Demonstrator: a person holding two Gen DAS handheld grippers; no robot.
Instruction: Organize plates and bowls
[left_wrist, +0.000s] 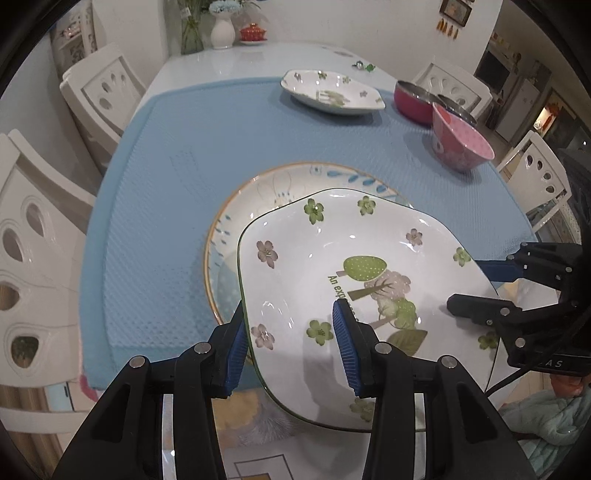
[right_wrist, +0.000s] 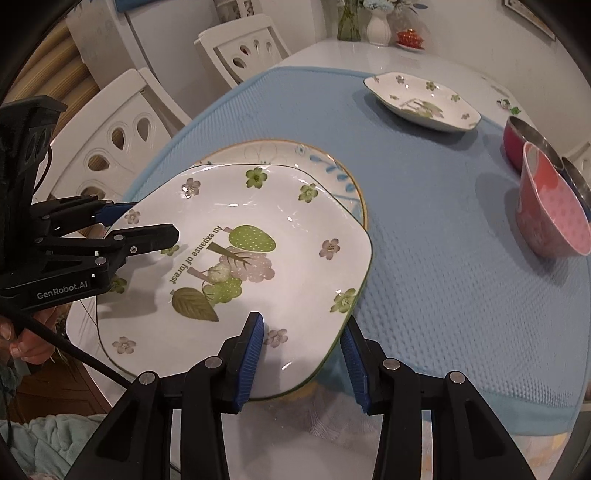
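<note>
A white squarish plate with green flowers and a tree print (left_wrist: 354, 273) (right_wrist: 236, 258) is held tilted above a round plate with blue leaf trim (left_wrist: 266, 192) (right_wrist: 295, 155). My left gripper (left_wrist: 291, 332) straddles its left rim, fingers on either side with a visible gap. My right gripper (right_wrist: 303, 350) straddles its right rim the same way. Each gripper shows in the other's view, the right one (left_wrist: 476, 288) and the left one (right_wrist: 136, 225). A second flowered plate (left_wrist: 330, 92) (right_wrist: 423, 101) lies far on the mat.
A pink dotted bowl (left_wrist: 461, 142) (right_wrist: 554, 214) and a red metal bowl (left_wrist: 413, 98) (right_wrist: 517, 144) stand at the right on the blue mat (left_wrist: 166, 184). White chairs (left_wrist: 33, 236) ring the table. Vases and a red lidded cup (left_wrist: 253, 33) stand at the far end.
</note>
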